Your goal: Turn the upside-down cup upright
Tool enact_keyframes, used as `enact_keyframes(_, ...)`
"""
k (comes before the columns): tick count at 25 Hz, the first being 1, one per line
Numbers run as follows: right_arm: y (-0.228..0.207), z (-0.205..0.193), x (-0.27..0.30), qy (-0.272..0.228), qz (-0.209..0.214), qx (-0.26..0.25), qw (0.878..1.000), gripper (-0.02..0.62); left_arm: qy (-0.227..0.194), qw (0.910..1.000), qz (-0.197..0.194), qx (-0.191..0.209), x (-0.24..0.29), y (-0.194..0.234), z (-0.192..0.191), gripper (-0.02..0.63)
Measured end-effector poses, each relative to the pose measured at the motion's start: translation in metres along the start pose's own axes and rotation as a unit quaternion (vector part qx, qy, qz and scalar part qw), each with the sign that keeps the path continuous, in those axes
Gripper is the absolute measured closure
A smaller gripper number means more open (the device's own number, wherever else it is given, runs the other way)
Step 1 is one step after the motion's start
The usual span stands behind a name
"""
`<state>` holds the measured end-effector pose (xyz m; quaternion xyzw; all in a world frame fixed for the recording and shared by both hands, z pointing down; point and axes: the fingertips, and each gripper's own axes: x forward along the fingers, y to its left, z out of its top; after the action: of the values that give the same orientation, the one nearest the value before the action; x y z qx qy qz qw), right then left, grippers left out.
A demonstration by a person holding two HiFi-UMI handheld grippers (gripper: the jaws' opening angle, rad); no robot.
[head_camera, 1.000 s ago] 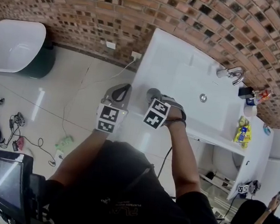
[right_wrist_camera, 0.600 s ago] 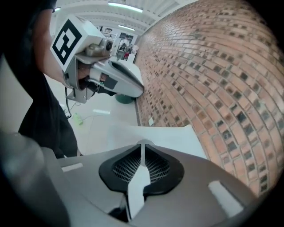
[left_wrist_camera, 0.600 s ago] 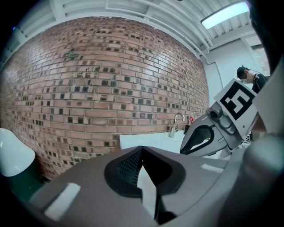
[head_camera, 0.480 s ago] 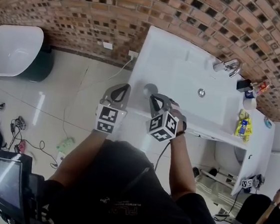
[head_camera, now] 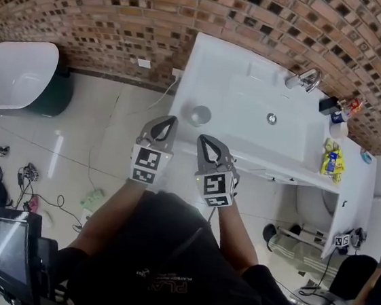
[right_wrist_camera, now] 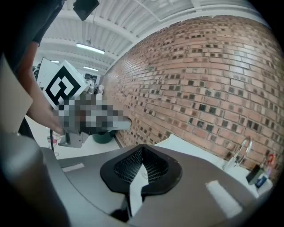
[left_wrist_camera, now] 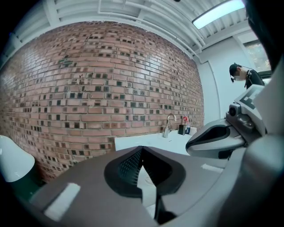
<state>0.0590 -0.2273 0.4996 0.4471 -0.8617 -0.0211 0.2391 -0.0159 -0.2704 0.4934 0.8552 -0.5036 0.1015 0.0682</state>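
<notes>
A small grey cup (head_camera: 199,115) stands on the front left corner of the white counter (head_camera: 207,68), its round mouth facing up. My right gripper (head_camera: 203,139) hangs in front of the counter's edge, just short of the cup and apart from it. Its jaws have just closed and are shut with nothing between them, as the right gripper view (right_wrist_camera: 142,149) also shows. My left gripper (head_camera: 172,119) is beside it, left of the cup and off the counter, shut and empty (left_wrist_camera: 142,149). The cup is in neither gripper view.
The counter holds a sink basin (head_camera: 267,109) with a faucet (head_camera: 307,79); bottles and packets (head_camera: 331,168) stand at its right end. A brick wall runs behind. A white bathtub (head_camera: 15,67) sits far left; a monitor (head_camera: 9,244) and cables lie on the floor.
The right gripper was round the cup on the counter; it has let go, drawn back toward me, rolled and shut. The cup stays on the counter. The left gripper has barely shifted.
</notes>
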Motion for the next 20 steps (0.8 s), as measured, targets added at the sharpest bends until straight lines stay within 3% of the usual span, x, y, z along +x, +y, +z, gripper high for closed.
enact_keyframes(5, -0.004, -0.007, -0.033, -0.037, -0.026, 0.089, 0.995, 0.581, -0.009, 1.0, 0.001, 0.005, -0.015, -0.012, 0.005, 0.607)
enact_keyframes(10, -0.006, -0.017, -0.069, -0.042, -0.055, 0.14, 0.988, 0.581, -0.011, 0.9998, 0.017, -0.001, -0.042, -0.018, 0.001, 0.607)
enact_keyframes(20, 0.021, -0.044, -0.132, -0.038, -0.069, 0.158, 0.984, 0.581, 0.01, 0.9998, 0.015, -0.008, -0.103, -0.068, -0.026, 0.607)
